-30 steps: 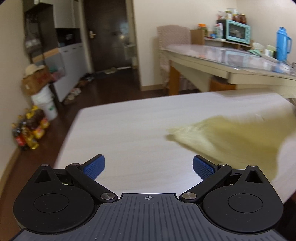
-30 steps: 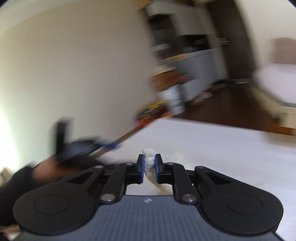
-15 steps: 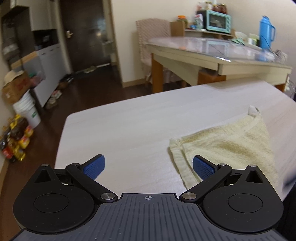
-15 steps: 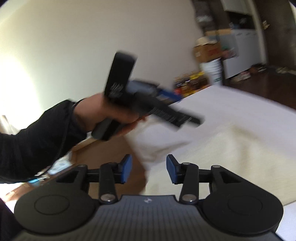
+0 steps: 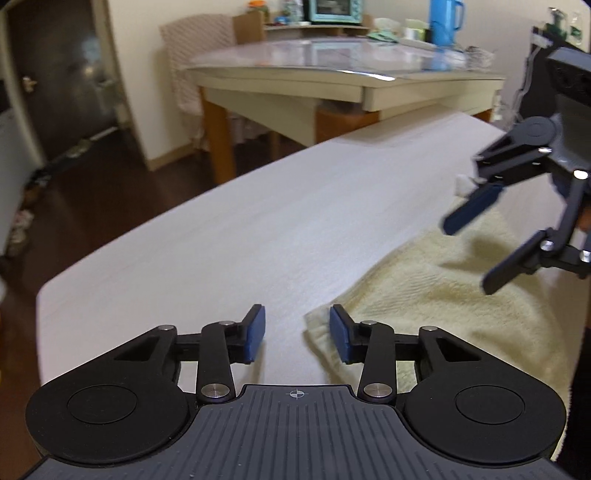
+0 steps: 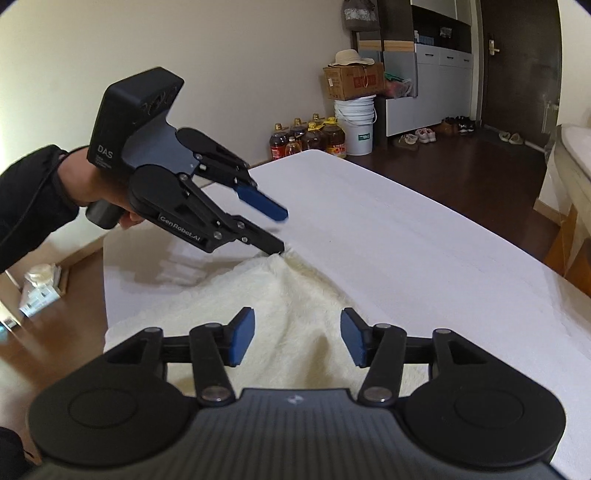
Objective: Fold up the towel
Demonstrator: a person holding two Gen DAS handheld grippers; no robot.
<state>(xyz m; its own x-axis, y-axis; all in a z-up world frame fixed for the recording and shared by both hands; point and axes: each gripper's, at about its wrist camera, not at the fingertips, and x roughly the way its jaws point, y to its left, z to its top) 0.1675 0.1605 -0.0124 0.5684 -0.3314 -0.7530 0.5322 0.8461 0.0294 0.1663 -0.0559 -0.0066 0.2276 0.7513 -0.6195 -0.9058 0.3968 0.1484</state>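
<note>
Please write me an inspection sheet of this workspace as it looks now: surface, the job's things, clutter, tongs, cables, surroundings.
Surface: white table, bare apart from the towel.
Job's things: cream towel lying near one table corner, rumpled, not folded flat.
Clutter: nothing seen on the table.
Tongs: left tongs open, lower finger touching the towel's corner; right tongs open above the towel, holding nothing.
Cables: thin cord along the sleeve of the left arm.
Surroundings: oil bottles, white bucket, cardboard box, shoes on dark floor, second table with blue flask.
</note>
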